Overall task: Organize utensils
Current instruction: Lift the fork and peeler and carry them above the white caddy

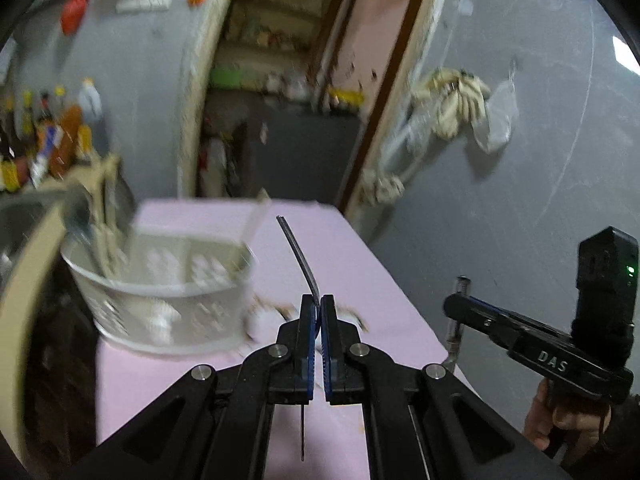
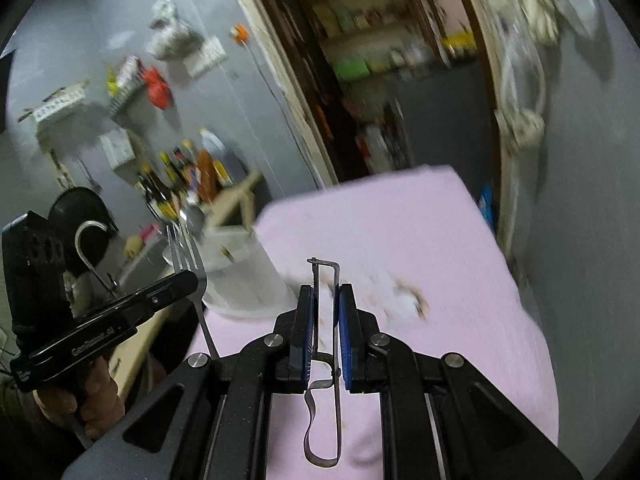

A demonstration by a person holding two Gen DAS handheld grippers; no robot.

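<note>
My left gripper [image 1: 317, 306] is shut on a steel fork [image 1: 298, 252], seen edge-on, held above the pink table. The fork's tines [image 2: 185, 248] show in the right wrist view, sticking up from the left gripper [image 2: 192, 280]. My right gripper [image 2: 325, 294] is shut on a metal peeler [image 2: 324, 276], whose looped handle hangs below the jaws. In the left wrist view the right gripper [image 1: 458, 304] holds the peeler [image 1: 456, 320] upright at the right. A white perforated basket [image 1: 168, 300] with several utensils stands at the table's left; it also shows in the right wrist view [image 2: 248, 276].
The pink table [image 2: 420, 240] has a stained patch [image 2: 404, 296] near its middle. Sauce bottles [image 2: 188, 176] stand on a counter to the left. An open doorway [image 1: 280, 80] with shelves is behind the table. A mop [image 1: 448, 104] hangs on the grey wall at right.
</note>
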